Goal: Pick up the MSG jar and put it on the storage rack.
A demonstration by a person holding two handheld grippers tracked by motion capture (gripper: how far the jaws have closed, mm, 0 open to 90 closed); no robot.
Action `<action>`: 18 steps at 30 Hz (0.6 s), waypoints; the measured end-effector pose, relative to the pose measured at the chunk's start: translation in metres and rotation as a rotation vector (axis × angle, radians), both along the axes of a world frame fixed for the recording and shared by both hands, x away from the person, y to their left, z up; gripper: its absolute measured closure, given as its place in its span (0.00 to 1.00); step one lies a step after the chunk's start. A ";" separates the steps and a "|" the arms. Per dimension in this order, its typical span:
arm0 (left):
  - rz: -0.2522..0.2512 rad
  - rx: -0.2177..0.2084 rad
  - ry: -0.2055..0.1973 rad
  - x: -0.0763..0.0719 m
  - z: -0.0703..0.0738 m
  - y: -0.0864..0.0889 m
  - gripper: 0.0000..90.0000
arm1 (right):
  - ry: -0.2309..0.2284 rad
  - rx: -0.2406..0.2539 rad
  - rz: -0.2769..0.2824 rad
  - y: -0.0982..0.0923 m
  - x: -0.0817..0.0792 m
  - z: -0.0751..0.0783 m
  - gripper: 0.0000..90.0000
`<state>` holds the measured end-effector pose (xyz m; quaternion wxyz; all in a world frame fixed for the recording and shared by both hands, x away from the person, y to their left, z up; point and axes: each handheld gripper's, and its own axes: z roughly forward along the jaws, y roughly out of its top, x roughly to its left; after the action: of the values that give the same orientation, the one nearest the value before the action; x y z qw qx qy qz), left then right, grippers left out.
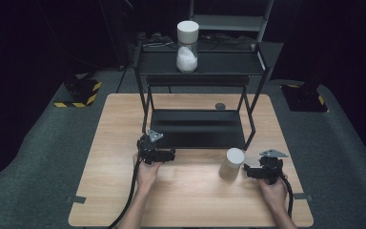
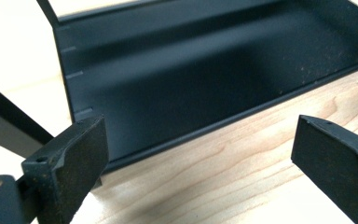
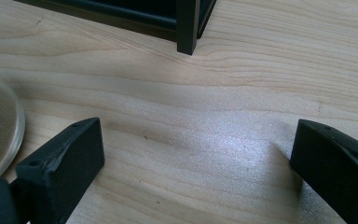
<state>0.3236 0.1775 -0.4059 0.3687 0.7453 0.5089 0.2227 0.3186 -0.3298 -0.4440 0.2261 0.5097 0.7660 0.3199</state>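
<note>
High view: the tan, white-lidded cylindrical jar (image 1: 231, 163) stands on the wooden worktop (image 1: 186, 200), just beside the right tool (image 1: 250, 172). Left gripper view: the left tool (image 2: 198, 154) gapes, released, facing the black metal shelf rack (image 2: 191, 79). Right gripper view: its jaws spread wide, empty; centre them around the jar before clenching.

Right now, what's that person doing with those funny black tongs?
A person holds tongs in each hand at a wooden table. The right tongs are open beside a jar with a white lid standing on the table, not yet gripping it. The left tongs are open too, by the front edge of a black rack. A second jar stands on the rack's top shelf.
</note>
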 end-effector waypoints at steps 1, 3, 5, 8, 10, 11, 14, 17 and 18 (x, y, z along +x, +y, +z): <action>0.001 0.002 0.003 0.000 -0.003 -0.001 0.05 | 0.000 0.000 0.000 0.000 0.000 0.000 0.02; 0.001 0.007 0.008 0.000 -0.007 -0.001 0.06 | 0.000 -0.001 0.000 0.000 0.000 0.000 0.02; 0.005 0.003 0.016 0.000 -0.011 -0.001 0.06 | 0.000 0.000 -0.001 0.000 0.000 0.000 0.02; 0.005 -0.005 0.028 0.001 -0.015 -0.002 0.06 | 0.000 0.000 -0.001 0.000 0.000 0.000 0.02; -0.001 0.018 0.037 0.003 -0.017 -0.005 0.06 | 0.000 0.000 -0.001 0.000 0.000 0.000 0.02; -0.001 0.021 0.043 0.003 -0.018 -0.006 0.06 | 0.000 0.000 -0.001 0.000 0.000 0.000 0.02; 0.005 0.010 0.043 0.001 -0.022 -0.005 0.06 | 0.000 0.000 -0.001 0.000 0.000 0.000 0.02; 0.013 0.006 0.046 0.001 -0.025 -0.004 0.06 | 0.000 -0.001 -0.001 0.000 0.000 0.000 0.02; 0.018 0.004 0.048 0.000 -0.026 -0.004 0.06 | 0.000 0.000 -0.001 0.000 0.000 0.000 0.02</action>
<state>0.3239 0.1737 -0.4319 0.3529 0.7464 0.5240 0.2092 0.3185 -0.3295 -0.4439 0.2263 0.5101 0.7658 0.3195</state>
